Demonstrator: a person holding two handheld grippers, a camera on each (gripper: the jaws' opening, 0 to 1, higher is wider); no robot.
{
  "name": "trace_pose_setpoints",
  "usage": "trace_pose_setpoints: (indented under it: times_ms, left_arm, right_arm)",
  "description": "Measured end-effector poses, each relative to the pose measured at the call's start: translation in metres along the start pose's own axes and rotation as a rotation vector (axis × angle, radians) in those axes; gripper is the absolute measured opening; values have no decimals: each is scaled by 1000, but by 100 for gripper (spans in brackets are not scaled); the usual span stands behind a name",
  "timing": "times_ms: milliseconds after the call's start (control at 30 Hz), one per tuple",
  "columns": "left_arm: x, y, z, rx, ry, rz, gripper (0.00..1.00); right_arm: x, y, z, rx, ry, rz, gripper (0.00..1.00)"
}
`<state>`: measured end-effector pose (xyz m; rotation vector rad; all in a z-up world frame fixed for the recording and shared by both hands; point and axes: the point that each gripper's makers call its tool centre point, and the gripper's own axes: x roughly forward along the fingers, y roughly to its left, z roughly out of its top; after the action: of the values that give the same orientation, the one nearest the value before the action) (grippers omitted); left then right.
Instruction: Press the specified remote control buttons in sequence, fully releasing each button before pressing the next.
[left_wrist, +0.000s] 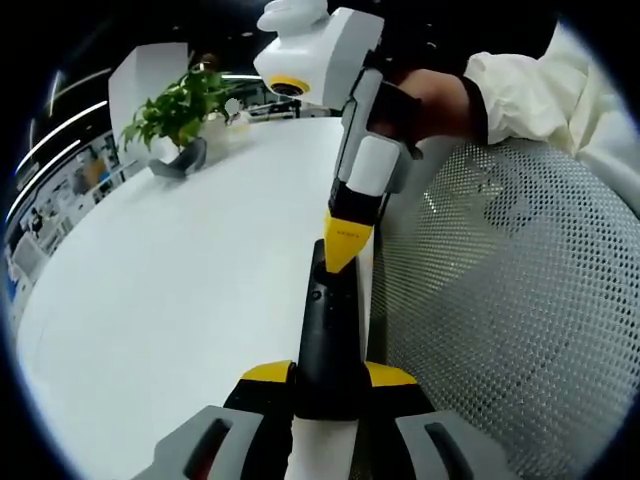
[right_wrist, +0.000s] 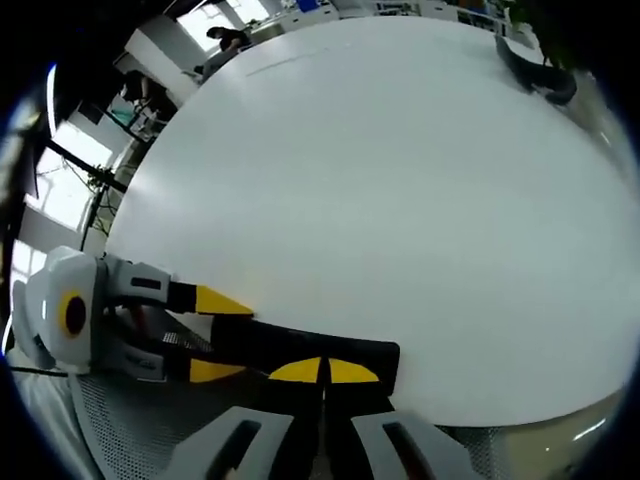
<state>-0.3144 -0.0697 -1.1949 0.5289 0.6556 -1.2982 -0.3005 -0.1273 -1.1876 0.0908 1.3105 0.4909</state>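
Note:
A slim black remote control lies lengthwise between the yellow-tipped jaws of my left gripper, which is shut on its near end at the table's edge. My right gripper comes down from above, its yellow tips shut together and touching the remote's far end. In the right gripper view, the right gripper rests shut on the remote. The left gripper clamps the remote from the left there. A hand in a white sleeve holds the right gripper.
The round white table stretches away to the left. A green plant in a grey pot stands at its far side, and the pot also appears in the right gripper view. A white mesh chair sits close beside the table edge.

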Motion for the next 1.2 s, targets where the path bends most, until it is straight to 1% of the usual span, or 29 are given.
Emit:
trace_pose_setpoints:
  times_ms: [233,567,867,1200]
  left_arm:
    - [1,0,1,0,-3,-1,25]
    - [0,0,0,0,-1,-1,25]
    - [-2,1,-3,0,30,-2,24]
    - [-2,1,-3,7,30,-6,24]
  right_arm:
    - [0,-1,0,7,-4,7,0]
    - [0,0,1,-35,-5,-17,0]
    - [0,0,0,-43,-11,-24,0]
    - [0,0,0,-25,-12,-15,0]
